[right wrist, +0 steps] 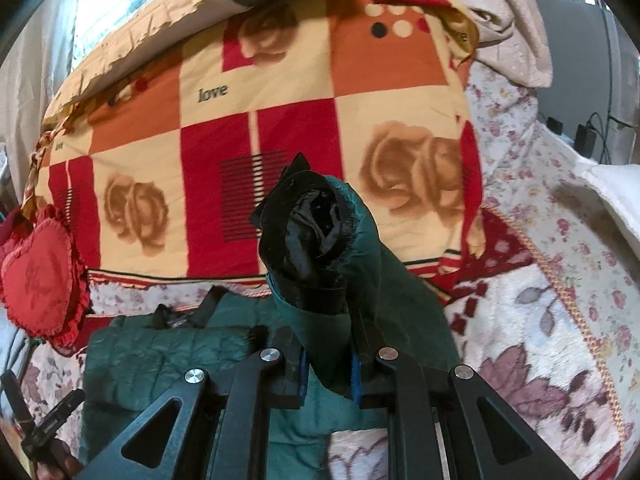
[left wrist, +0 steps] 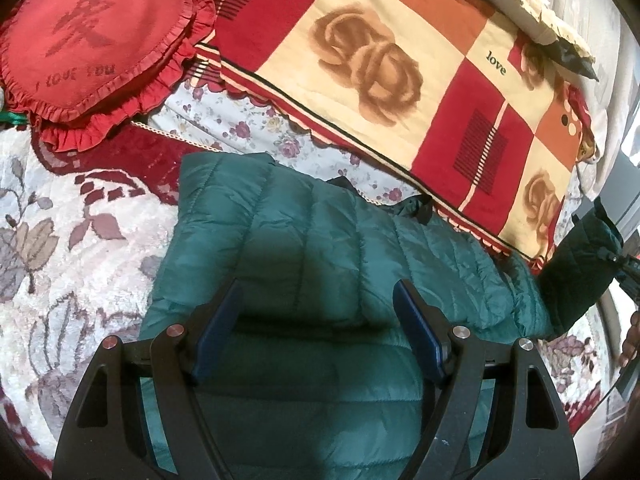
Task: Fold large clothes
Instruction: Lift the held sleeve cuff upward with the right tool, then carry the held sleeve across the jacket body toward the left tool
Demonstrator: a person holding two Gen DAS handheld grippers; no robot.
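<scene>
- right gripper (right wrist: 326,376) is pinching the green puffer jacket's sleeve (right wrist: 360,280) between its blue pads, jaws squeezed tight on the fabric, cuff (right wrist: 308,224) standing up just past the fingertips with the shiny black lining showing
- left gripper (left wrist: 318,332) is hanging with jaws wide apart and nothing in them, right above the jacket (left wrist: 304,240) body
- jacket is lying spread on the bed directly under and ahead of both grippers; quilted, slick nylon shell, puffy and soft, so I'm guessing it's light but slippery and springy. Grabbing at cuffs, hem or stitched seams probably works better than mid-panel
- plush floral bedspread (left wrist: 60,220) is sitting to the left gripper's left, fuzzy
- further ahead, a checkered rose-print quilt (left wrist: 380,60), folded thick
- far left, a frilly red heart pillow (left wrist: 92,40)
</scene>
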